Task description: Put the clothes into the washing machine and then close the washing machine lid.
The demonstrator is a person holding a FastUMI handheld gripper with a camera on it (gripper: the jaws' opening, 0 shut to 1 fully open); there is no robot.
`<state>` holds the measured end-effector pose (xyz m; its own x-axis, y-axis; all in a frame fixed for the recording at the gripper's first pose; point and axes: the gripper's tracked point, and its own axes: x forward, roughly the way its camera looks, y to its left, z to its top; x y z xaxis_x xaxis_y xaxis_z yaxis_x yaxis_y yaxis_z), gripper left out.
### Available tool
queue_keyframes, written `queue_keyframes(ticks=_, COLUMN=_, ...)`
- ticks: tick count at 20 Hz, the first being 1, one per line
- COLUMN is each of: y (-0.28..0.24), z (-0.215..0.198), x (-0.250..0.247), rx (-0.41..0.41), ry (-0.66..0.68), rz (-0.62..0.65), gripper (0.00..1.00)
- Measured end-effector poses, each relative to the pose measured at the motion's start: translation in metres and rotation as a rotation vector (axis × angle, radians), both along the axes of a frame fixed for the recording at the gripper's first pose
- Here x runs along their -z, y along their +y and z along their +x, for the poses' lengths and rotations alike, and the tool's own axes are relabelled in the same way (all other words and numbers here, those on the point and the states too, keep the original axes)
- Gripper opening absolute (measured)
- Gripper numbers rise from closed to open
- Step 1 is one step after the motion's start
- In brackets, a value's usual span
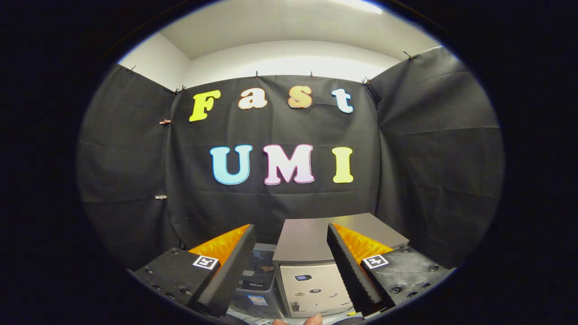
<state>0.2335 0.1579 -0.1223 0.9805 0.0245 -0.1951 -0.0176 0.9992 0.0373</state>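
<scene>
Hovering with gripper (289,271) spread and empty; washer (316,266) sits just ahead at 12 o'clock, lid (307,237) looks down.

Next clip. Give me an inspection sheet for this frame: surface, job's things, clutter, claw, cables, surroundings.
Surface: hidden below the claw; cannot tell what the units stand on.
Job's things: washer stands ahead of the fingers, seen between them, its grey lid shut and flat. No clothes seen.
Clutter: a dark box with labels stands beside the washer, partly behind one finger; fingertips of a person show in front of the washer.
Claw: claw open, fingers wide apart, holding nothing, raised and aimed over the washer.
Cables: nothing seen.
Surroundings: black cloth wall on three sides, pinned with clips; white wall and ceiling above.
</scene>
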Motion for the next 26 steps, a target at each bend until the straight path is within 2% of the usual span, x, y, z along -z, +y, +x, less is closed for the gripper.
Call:
queue_keyframes(ticks=11, y=-0.025, z=-0.010, x=-0.011, rx=0.061, ry=-0.038, rz=-0.031, gripper=1.00)
queue_keyframes(ticks=26, y=-0.031, z=-0.013, x=-0.012, rx=0.073, ry=-0.040, rz=-0.035, gripper=1.00)
